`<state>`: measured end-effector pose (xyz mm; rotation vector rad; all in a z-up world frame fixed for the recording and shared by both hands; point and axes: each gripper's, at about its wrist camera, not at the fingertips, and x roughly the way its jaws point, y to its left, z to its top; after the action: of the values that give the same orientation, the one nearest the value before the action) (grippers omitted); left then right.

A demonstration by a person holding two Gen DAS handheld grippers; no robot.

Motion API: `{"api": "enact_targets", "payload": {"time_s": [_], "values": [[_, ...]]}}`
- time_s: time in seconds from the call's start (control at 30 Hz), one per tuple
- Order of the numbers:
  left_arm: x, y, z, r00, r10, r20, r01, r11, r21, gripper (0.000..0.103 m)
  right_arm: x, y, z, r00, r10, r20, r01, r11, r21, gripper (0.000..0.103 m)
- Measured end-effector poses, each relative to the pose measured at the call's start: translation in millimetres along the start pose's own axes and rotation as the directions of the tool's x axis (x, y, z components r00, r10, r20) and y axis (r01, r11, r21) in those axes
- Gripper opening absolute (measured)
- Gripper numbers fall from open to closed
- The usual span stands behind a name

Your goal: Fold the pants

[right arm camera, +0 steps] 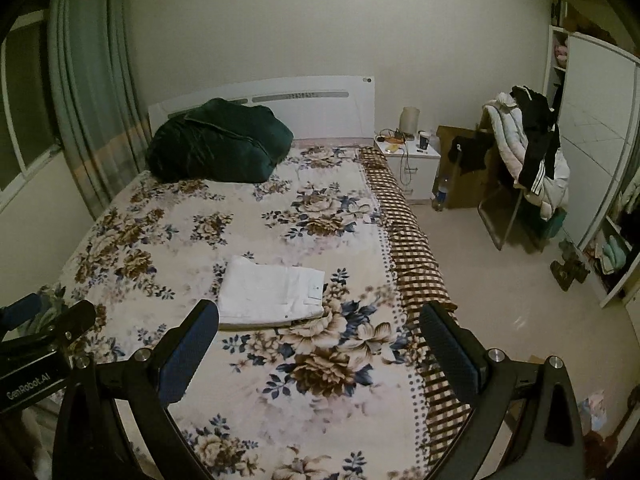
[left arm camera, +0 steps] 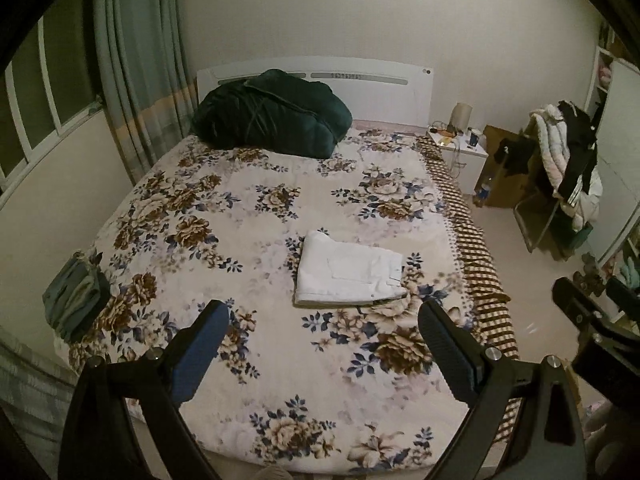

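Observation:
White pants (left arm camera: 348, 270) lie folded into a flat rectangle on the floral bedspread (left arm camera: 248, 216), right of the bed's middle. They also show in the right wrist view (right arm camera: 272, 294). My left gripper (left arm camera: 322, 320) is open and empty, held above the bed's near end, short of the pants. My right gripper (right arm camera: 320, 322) is open and empty, beside the left one, its jaws spread over the bed's near right part. The right gripper's body shows at the left wrist view's right edge (left arm camera: 592, 320).
A dark green quilt (left arm camera: 272, 116) is bundled at the headboard. Folded grey-green clothes (left arm camera: 76, 300) lie at the bed's left edge. A nightstand (right arm camera: 408, 160) with a lamp, a cardboard box and a chair heaped with clothes (right arm camera: 528, 152) stand right of the bed. A wardrobe (right arm camera: 600, 160) is at far right.

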<state>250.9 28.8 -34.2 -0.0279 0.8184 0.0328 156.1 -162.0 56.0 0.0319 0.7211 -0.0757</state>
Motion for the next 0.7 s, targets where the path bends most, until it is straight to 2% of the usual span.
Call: {"api": "enact_targets", "payload": {"time_s": [0.1,0.27,0.37,0.7], "values": [[-16.3,3.4,-4.3,1.0,0.01,0.011,-0.01,1.0,0.011,0.097,-30.7,4.9,0.2,1.0,0.001,0.014,-0.001,1.0,-0.007,0.102],[-28.2,6.9,-7.7,1.0,0.011,0.019,-0.011,1.0,0.023,0.097,-59.6,14.6,-1.6,1.0,0.002,0.014,-0.002,1.0,-0.016,0.102],[-34.3,8.3,-7.9,0.999,0.01,0.033,-0.011,1.0,0.027,0.103,-68.8,16.8,-2.7,1.0,0.002,0.019,-0.001,1.0,-0.018,0.103],[-52.0,12.2,-7.3,0.997,0.021,0.075,-0.022,1.0,0.02,0.103,-75.7,19.2,-4.1,1.0,0.003,0.026,-0.003,1.0,-0.017,0.103]]}}
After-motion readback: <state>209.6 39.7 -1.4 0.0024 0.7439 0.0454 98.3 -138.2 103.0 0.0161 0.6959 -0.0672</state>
